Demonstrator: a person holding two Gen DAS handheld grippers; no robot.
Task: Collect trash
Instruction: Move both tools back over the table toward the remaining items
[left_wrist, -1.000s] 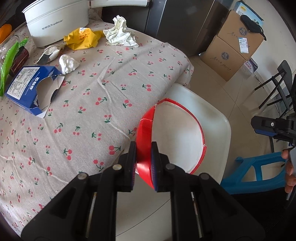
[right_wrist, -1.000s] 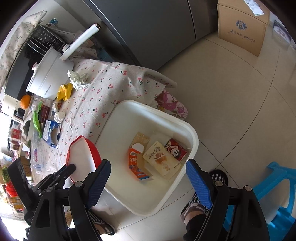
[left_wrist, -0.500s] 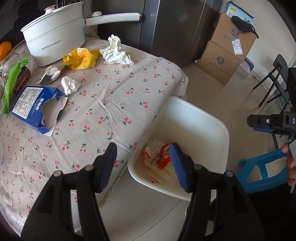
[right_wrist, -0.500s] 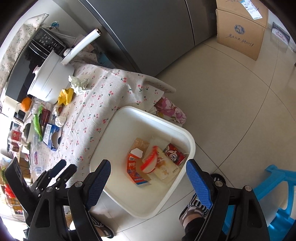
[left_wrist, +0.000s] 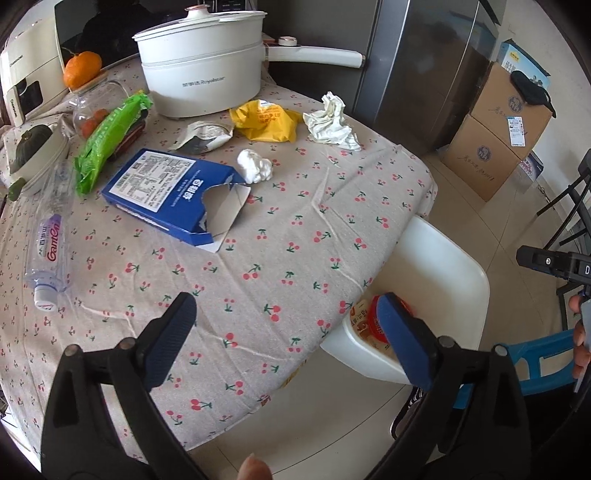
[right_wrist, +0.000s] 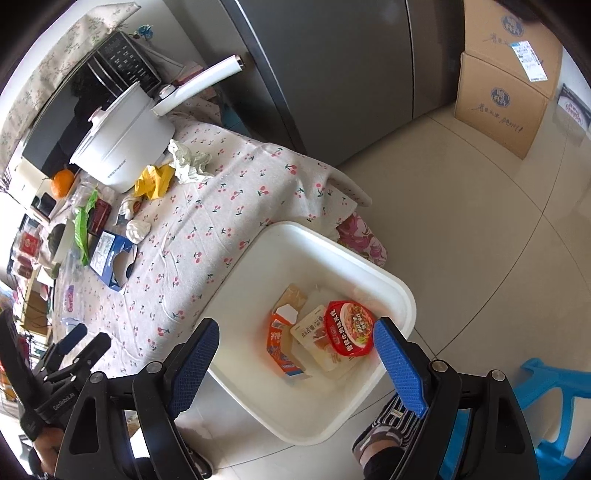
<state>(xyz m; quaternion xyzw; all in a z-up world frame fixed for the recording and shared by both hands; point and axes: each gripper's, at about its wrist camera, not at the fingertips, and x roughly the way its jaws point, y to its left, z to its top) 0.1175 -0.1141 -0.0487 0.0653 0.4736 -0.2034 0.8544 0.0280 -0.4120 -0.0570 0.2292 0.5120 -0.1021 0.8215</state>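
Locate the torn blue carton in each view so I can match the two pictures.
Left wrist: torn blue carton lies left of centre on the cherry-print cloth, torn end facing right.
Right wrist: torn blue carton sits small at the left, near the table's far side.
Shared landmark: the white tissue ball just beyond it.

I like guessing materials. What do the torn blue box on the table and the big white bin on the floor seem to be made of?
The torn blue box looks like thin printed cardboard: its ragged tear shows a dull grey-brown inside. The big white bin looks like moulded plastic, smooth and faintly glossy, with rounded corners and a thick rolled rim. I am judging by looks alone.
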